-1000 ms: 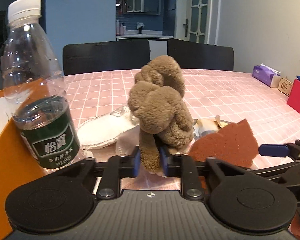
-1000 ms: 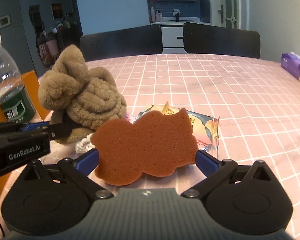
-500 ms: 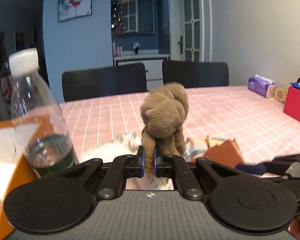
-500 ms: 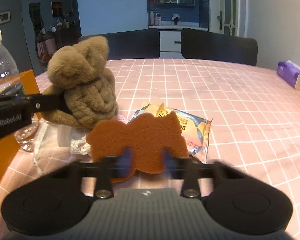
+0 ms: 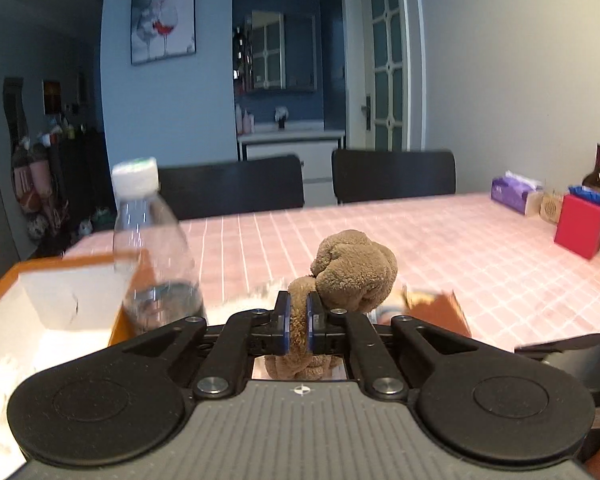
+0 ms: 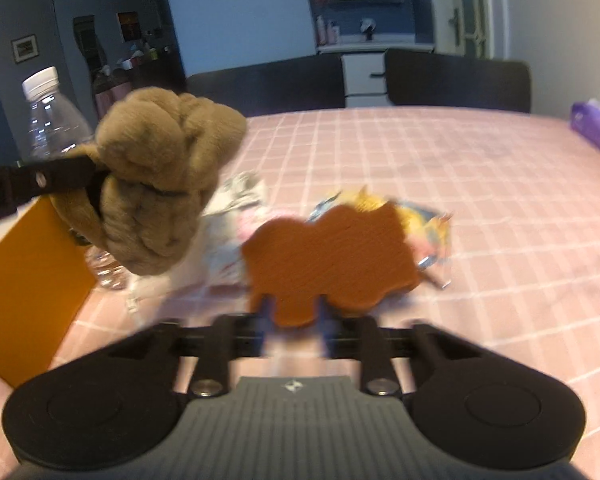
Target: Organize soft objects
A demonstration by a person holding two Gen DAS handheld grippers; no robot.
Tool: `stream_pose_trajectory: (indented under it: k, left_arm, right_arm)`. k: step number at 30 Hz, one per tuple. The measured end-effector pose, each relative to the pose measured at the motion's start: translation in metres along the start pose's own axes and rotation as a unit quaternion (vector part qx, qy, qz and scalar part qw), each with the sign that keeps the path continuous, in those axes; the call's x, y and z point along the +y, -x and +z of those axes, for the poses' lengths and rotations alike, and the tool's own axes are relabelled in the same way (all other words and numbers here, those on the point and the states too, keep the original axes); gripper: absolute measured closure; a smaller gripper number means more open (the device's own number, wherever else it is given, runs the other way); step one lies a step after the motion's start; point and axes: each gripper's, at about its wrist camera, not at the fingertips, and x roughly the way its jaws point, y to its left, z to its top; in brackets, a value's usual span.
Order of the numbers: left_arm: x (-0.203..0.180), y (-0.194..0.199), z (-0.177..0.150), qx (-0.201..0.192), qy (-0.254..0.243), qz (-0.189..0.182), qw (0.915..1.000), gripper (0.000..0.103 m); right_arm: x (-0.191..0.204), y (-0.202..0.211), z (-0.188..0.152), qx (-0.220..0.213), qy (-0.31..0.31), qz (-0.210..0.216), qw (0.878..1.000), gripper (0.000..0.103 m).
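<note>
Over the pink checked surface [image 5: 440, 240], a brown plush toy [image 5: 354, 270] is carried clear of it, a limb pinched tight between the nearly closed jaws of the left gripper [image 5: 298, 326]. Just left of it an orange box [image 5: 4, 284] with a white lining is seen, next to a water bottle [image 5: 152, 248]; the box is judged to be the drop-off spot, with something white and fluffy already in its near corner. In the right wrist view, a flat brown sponge [image 6: 332, 256] is seen with its lower tab between the jaws of the right gripper [image 6: 294, 330], which have just been opening; blur hides whether the pads press on it. A snack packet [image 6: 428, 220] and a white cloth pouch [image 6: 236, 196] lie behind on the surface. Progress is judged early: toy lifted but not yet boxed, sponge and pouch left to sort.
</note>
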Motion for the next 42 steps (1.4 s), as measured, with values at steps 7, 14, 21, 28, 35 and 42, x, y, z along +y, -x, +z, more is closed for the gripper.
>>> stream_pose_trajectory:
  k: [7,14,21,28,35,42]
  left_arm:
    - [0.004,-0.010,-0.026,0.047,0.009,0.009,0.9988,0.095]
    - [0.011,-0.014,-0.032,0.066,0.007,0.007,0.9978,0.087]
    - [0.016,-0.010,-0.040,0.080,0.027,-0.021,0.9962,0.061]
    - [0.001,-0.003,-0.044,0.079,0.009,-0.068,0.9945,0.055]
    - [-0.018,-0.014,-0.061,0.102,-0.033,-0.041,0.9934,0.097]
    - [0.003,-0.005,-0.063,0.111,0.008,-0.006,0.9938,0.103]
  right_arm:
    - [0.005,-0.020,-0.007,0.032,-0.031,-0.001,0.999,0.042]
    - [0.000,-0.038,-0.001,0.043,-0.077,0.003,0.996,0.042]
    - [-0.003,-0.033,-0.004,0.038,-0.066,0.005,0.997,0.078]
    - [-0.006,-0.003,-0.024,0.047,-0.031,0.014,0.998,0.103]
    - [-0.013,0.019,-0.036,0.044,-0.023,-0.001,0.999,0.101]
    - [-0.006,0.013,-0.032,0.035,-0.032,0.015,0.999,0.089]
